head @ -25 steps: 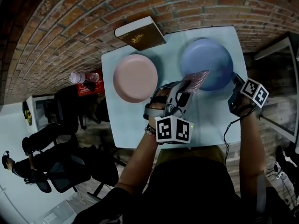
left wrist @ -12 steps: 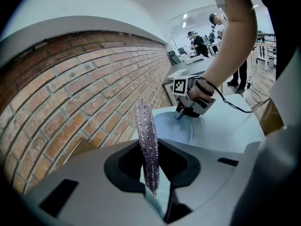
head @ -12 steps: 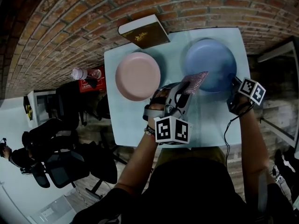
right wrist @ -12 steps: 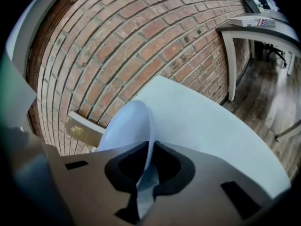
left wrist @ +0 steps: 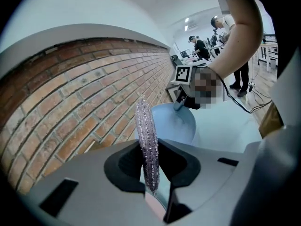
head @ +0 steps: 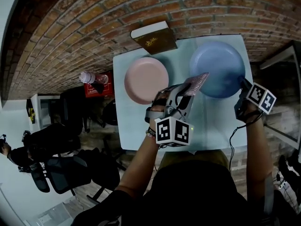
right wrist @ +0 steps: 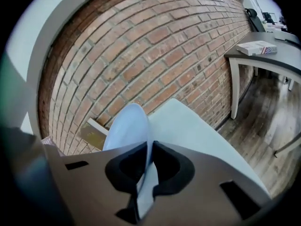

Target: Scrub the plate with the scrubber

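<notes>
A round blue plate (head: pixel 217 69) lies at the far right of the pale table (head: pixel 214 121). My right gripper (head: pixel 243 86) has just been closing and is shut on its right rim. In the right gripper view the plate (right wrist: pixel 126 126) rises edge-on from the shut right gripper (right wrist: pixel 146 163), tilted up off the table. My left gripper (head: pixel 188 92) is shut on a flat, glittery pink-grey scrubber (head: pixel 197 82) that reaches over the plate's near-left edge. In the left gripper view the scrubber (left wrist: pixel 146 135) stands upright in the left gripper (left wrist: pixel 150 171), with the plate (left wrist: pixel 171 124) beyond.
A pink plate (head: pixel 146 80) lies on the table's left half. A brown book (head: pixel 154 37) sits at the far edge against the brick wall (head: pixel 94 27). Left of the table, on the floor, are a water bottle (head: pixel 91 77) and dark chairs (head: pixel 61 173).
The right gripper has closed on the blue plate's rim and risen a little with it. The left gripper keeps hold of the scrubber and has lifted slightly.
</notes>
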`<control>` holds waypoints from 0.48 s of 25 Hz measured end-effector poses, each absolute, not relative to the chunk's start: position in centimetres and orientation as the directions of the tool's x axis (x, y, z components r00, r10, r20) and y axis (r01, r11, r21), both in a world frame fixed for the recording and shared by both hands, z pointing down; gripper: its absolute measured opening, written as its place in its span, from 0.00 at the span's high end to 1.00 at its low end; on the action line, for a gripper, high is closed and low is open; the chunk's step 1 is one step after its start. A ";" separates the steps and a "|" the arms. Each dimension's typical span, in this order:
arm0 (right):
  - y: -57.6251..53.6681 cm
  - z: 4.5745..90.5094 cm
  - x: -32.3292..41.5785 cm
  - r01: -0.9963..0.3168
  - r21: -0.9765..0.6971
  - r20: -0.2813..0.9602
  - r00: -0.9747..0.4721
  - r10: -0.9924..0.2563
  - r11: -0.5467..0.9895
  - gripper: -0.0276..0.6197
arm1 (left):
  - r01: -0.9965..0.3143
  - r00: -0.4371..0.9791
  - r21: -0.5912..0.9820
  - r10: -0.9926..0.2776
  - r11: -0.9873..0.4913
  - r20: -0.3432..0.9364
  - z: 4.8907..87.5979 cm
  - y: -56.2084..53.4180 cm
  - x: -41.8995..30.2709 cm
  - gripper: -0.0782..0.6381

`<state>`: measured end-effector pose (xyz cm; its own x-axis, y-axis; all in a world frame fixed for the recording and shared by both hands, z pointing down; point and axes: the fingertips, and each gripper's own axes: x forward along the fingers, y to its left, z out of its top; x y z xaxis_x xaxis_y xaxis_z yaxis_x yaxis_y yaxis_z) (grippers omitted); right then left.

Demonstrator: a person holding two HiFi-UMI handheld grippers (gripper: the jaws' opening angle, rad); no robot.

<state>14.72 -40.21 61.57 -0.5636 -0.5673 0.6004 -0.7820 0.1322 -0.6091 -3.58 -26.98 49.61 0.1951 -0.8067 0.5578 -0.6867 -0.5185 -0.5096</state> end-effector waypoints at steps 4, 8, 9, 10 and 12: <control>-39.2 56.0 13.6 -0.760 -0.625 0.528 -0.580 -0.620 0.179 0.88 | -0.667 0.216 -0.538 -0.825 -0.516 0.522 47.3 -26.4 -3.9 0.78; -37.4 51.0 12.0 -0.737 -0.633 0.459 -0.603 -0.652 0.236 0.88 | -0.651 0.247 -0.561 -0.841 -0.512 0.481 44.6 -25.6 -4.1 0.78; -36.9 49.9 11.6 -0.732 -0.636 0.445 -0.608 -0.658 0.246 0.88 | -0.647 0.253 -0.566 -0.844 -0.511 0.473 43.9 -25.3 -4.2 0.78; -36.3 49.0 11.3 -0.728 -0.637 0.432 -0.609 -0.665 0.253 0.88 | -0.645 0.258 -0.571 -0.848 -0.508 0.464 43.3 -25.0 -4.3 0.78; -35.1 47.2 10.6 -0.725 -0.637 0.410 -0.608 -0.681 0.264 0.88 | -0.643 0.267 -0.581 -0.857 -0.499 0.441 41.9 -24.4 -4.7 0.78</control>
